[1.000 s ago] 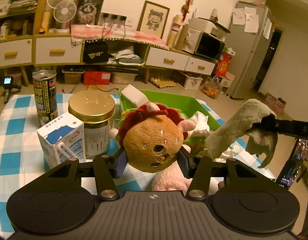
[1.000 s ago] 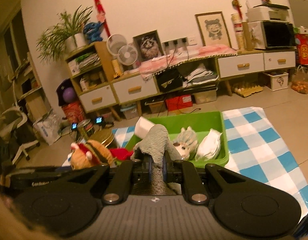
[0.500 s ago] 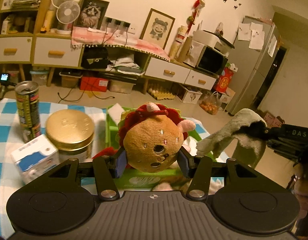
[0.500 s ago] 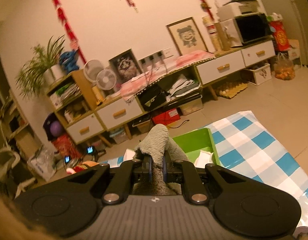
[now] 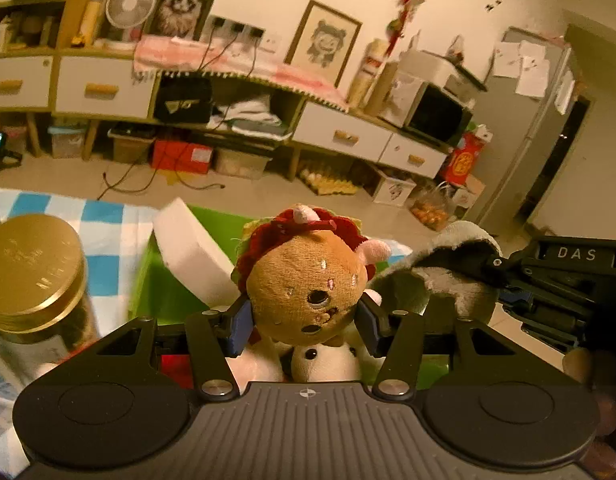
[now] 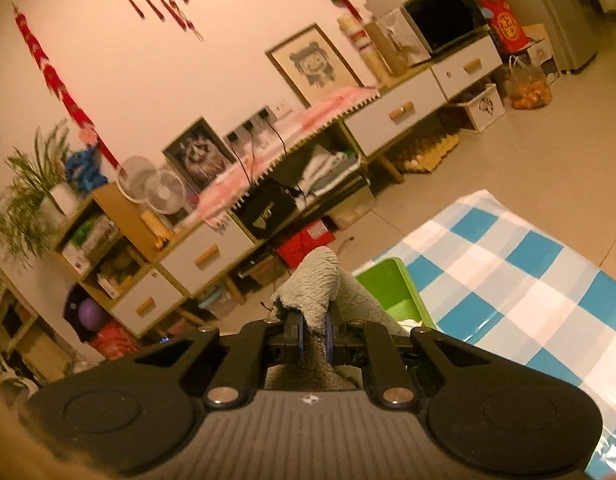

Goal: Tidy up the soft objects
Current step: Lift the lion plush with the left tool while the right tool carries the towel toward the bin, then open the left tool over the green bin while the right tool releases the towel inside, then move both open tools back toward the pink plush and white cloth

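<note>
We see a plush [image 5: 308,292] with a tan face, a dark red mane, pink horns and a white body with black dots. The cloth [image 6: 328,292] is pale grey-green and fuzzy. The bin [image 6: 392,288] is bright green, and the block [image 5: 187,248] leaning in it is white. The bench [image 6: 520,292] wears a blue-and-white check cover. The jar [image 5: 31,280] has a gold lid. Both grippers, left [image 5: 305,326] and right [image 6: 312,332], are black, and their fingers [image 5: 239,322] carry blue pads. Behind, the drawers [image 5: 101,90] are white with tan handles, the box [image 5: 181,158] is red, and the wall is cream.
</note>
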